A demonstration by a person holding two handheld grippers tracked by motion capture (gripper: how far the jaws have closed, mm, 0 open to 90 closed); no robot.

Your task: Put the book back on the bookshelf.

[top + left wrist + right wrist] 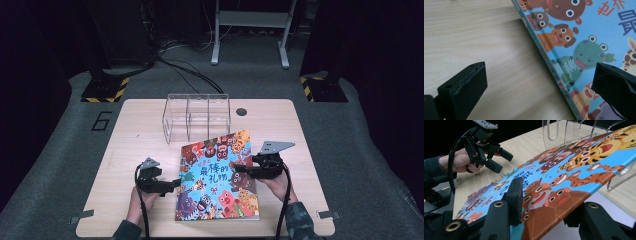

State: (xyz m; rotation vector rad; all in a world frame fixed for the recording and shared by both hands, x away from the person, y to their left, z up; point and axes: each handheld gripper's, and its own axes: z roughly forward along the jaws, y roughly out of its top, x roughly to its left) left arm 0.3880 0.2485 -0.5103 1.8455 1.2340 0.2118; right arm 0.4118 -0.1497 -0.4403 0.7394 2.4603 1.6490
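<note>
1. Your right gripper (244, 169) is clamped on the right edge of the picture book (218, 177): in the right gripper view one finger (514, 195) lies on the cover and the other sits under it, and that edge is raised off the surface (135, 130).
2. Your left gripper (171, 186) is spread wide and holds nothing. In the left gripper view its fingers (465, 87) straddle the book's spine (550, 66), one over bare wood, the other over the cover.
3. The book lies at the middle of the surface, tilted, its far corner pointing at the clear acrylic organizer (196, 118) just behind it. The spine side looks to rest on the wood.
4. Expect a thin, broad, fairly light book. The cover appears stiff enough to hold its plane when pinched at one edge, but the pages inside will likely sag or fan open if you lift only the cover.
5. The glossy cover will probably be slippery, so bite well in from the edge, catching cover and pages together.
6. For the left, the spine is the firmest hold; take it near its middle to balance the right grip.
7. Watch the organizer: it looks light and easy to knock.
</note>
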